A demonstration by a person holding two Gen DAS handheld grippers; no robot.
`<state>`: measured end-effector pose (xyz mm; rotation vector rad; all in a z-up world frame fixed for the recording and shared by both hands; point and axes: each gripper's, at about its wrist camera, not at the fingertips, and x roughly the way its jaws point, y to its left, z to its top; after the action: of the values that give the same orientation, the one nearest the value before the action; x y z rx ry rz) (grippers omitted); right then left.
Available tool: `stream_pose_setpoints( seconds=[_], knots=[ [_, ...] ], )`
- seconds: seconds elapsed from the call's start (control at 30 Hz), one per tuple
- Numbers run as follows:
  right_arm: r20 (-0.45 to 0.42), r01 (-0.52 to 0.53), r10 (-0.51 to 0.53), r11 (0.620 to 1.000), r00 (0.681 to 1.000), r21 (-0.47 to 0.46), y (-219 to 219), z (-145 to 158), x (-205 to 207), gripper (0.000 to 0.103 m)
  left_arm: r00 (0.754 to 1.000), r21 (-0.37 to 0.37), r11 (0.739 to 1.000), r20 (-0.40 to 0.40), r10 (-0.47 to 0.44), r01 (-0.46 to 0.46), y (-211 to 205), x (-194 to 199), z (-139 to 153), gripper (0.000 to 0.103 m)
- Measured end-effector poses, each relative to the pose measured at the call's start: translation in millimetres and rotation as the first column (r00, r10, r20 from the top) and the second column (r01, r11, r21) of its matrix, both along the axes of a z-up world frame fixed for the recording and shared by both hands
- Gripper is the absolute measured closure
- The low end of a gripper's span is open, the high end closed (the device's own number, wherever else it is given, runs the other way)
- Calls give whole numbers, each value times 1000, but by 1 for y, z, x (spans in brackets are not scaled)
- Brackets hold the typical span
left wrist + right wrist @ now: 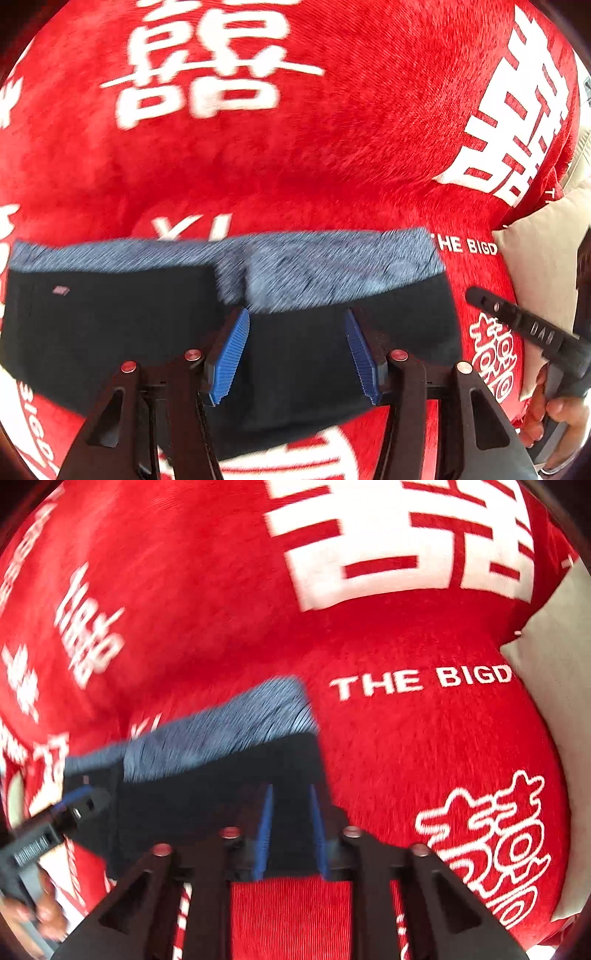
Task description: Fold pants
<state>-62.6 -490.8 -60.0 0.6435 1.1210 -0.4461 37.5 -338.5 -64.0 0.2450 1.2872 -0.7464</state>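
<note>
The pants (122,325) are dark navy, folded into a flat bundle on a red blanket, with a band of lighter blue lining (295,269) along the far edge. My left gripper (295,321) hovers over the bundle's near middle, jaws open and empty. The right gripper (517,325) shows at the right edge of the left wrist view, beside the bundle. In the right wrist view the pants (207,794) lie at centre left, and my right gripper (291,794) sits over their right end with its jaws open a narrow way. The left gripper (70,808) appears at far left.
A red plush blanket (332,155) with white characters and the words "THE BIGD" (421,679) covers the surface. A cream pillow (543,266) lies at the right edge, also in the right wrist view (554,664). A hand (554,417) holds the right gripper's handle.
</note>
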Motion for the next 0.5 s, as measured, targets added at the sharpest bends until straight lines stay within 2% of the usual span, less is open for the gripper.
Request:
stream_pose_setpoints(
  seconds=[0.07,0.17,0.23,0.27,0.33,0.43,0.47,0.5],
  knots=[
    [11,42,-42,999,999,31,-21,-4,12,81,1000,30,1000,23,-6,5,-13,2,-11,48],
    [20,65,-67,995,998,79,-39,-15,34,80,1000,103,995,9,4,-5,-17,3,-36,48],
    [12,95,-97,987,995,127,-53,-25,45,75,1000,144,989,-3,16,-15,-9,1,-51,48],
    [11,106,-109,985,994,136,-58,-29,50,74,999,139,990,-29,28,-24,-4,0,-57,48],
    [12,108,-111,984,994,144,-65,-35,61,74,1000,110,994,-10,28,-26,3,-4,-56,48],
    [-8,92,-92,979,996,180,-69,-49,79,74,1000,125,992,21,-6,3,2,-11,-57,48],
    [-40,77,-70,976,997,203,-67,-57,84,75,1000,122,993,21,-6,3,2,-11,-57,48],
    [-74,71,-58,980,996,185,-66,-62,86,75,1000,119,993,22,-7,4,2,-12,-57,48]
  ],
)
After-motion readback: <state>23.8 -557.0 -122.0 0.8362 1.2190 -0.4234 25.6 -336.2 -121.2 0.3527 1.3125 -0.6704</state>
